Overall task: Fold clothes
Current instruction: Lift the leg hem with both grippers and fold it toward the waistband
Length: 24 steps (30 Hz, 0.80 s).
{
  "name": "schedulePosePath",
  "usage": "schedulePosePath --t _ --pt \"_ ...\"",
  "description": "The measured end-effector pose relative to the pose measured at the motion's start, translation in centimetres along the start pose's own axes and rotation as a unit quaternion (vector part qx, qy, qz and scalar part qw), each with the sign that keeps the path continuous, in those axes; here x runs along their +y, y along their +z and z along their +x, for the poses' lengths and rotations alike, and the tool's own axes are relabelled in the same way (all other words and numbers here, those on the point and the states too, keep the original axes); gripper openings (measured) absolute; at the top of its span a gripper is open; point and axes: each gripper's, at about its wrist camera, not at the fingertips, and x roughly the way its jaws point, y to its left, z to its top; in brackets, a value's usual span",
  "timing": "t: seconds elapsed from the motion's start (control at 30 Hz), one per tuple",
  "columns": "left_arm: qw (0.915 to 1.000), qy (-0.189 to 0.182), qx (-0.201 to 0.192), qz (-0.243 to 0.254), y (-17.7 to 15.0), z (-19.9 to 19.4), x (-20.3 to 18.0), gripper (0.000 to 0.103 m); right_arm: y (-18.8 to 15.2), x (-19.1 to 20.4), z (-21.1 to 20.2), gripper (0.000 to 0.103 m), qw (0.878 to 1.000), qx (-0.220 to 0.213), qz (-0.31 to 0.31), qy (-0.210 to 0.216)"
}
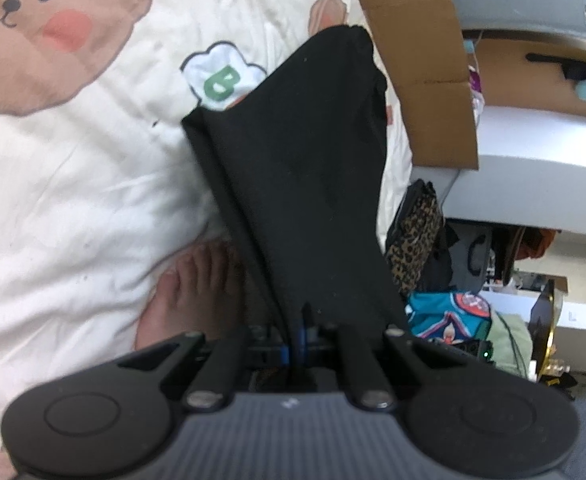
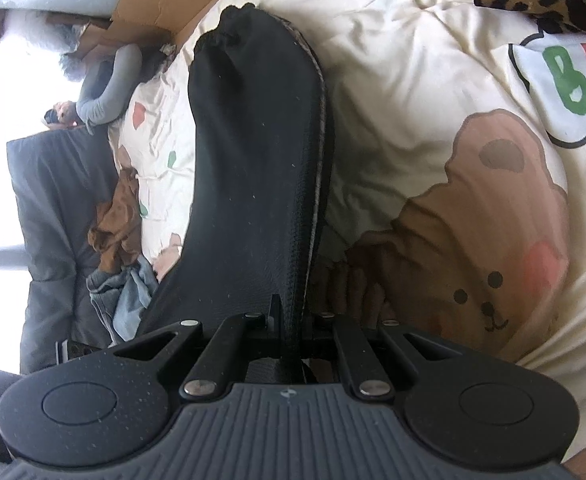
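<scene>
A black garment (image 1: 301, 184) hangs stretched away from both tools, lifted above a bed covered by a cream quilt (image 1: 73, 200). In the left wrist view the cloth fans out from the pinch into a broad dark sheet with a folded edge along its left side, and its far end reaches toward a cardboard box (image 1: 421, 60). In the right wrist view the same black garment (image 2: 253, 152) runs forward as a long band, and its far end is gathered like an elastic hem.

The left tool (image 1: 299, 334) is closed tight on one edge of the garment, the cloth bunched between its narrow jaws. The right tool (image 2: 289, 332) is likewise clamped on the fabric, with a ribbed edge running along the right side of the band.

The quilt (image 2: 413, 100) is printed with brown bears with pink cheeks and a white cloud shape with green lettering. A bare foot (image 1: 189, 288) rests on the quilt just left of the hanging cloth. A leopard-print cloth (image 1: 413, 240) lies at the bed's edge, right of the garment. In the right wrist view a brown garment (image 2: 117, 224) and a pale blue one (image 2: 125, 296) lie heaped to the left, beside a grey cushion (image 2: 49, 220).
</scene>
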Motion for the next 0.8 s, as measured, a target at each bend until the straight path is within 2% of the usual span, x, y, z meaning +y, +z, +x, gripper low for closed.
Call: schedulePosePath --t 0.33,0.8 --pt "0.9996 -0.018 -0.023 0.007 3.8 0.0 -1.9 0.005 3.8 1.8 0.5 0.002 1.000 -0.007 -0.011 0.009" --pt "0.9972 -0.039 -0.063 0.014 8.1 0.5 -4.1 0.005 7.3 3.4 1.3 0.002 0.998 -0.037 -0.022 0.035"
